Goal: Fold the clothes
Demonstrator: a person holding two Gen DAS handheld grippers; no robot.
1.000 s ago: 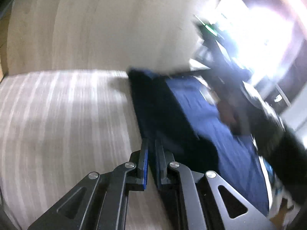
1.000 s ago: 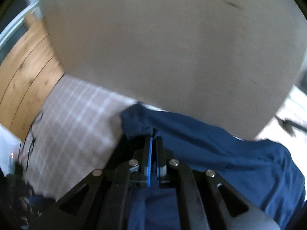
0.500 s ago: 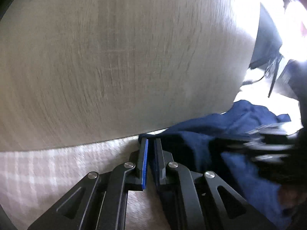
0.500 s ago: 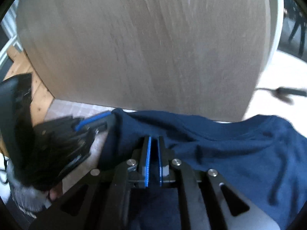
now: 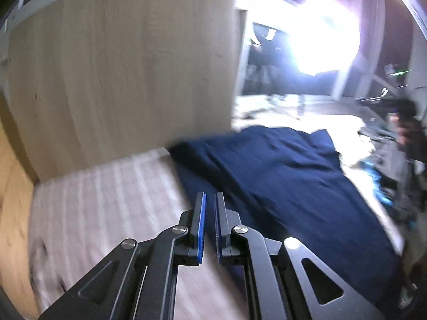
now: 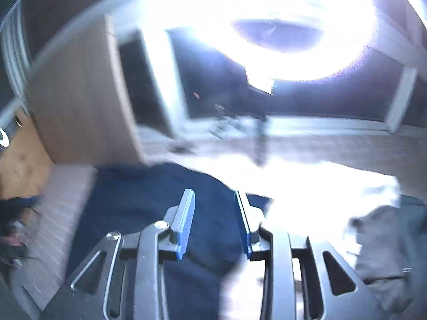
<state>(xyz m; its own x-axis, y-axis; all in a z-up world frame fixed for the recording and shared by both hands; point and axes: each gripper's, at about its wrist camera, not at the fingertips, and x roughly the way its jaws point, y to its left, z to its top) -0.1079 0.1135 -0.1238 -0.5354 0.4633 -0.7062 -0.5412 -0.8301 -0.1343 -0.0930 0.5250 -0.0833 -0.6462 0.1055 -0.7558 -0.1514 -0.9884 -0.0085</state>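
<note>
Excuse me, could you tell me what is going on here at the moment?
A person is folding clothes with handheld tongs. A dark navy blue fabric garment lies spread on a light striped bed cover beside a pale wooden panel. The left tongs are nearly shut with nothing between them. The right tongs are opening above the garment, gripping nothing.

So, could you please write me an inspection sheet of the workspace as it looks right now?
Surface: striped pale cover, partly bare.
Job's things: navy garment spread on the cover, creased, held by neither gripper.
Clutter: grey cloth at the right edge of the right wrist view.
Grippers: left gripper shut, nothing between its pads; right gripper opening, nothing gripped, above the garment.
Cables: nothing seen clearly.
Surroundings: wooden panel behind; bright light; picture blurred.
</note>
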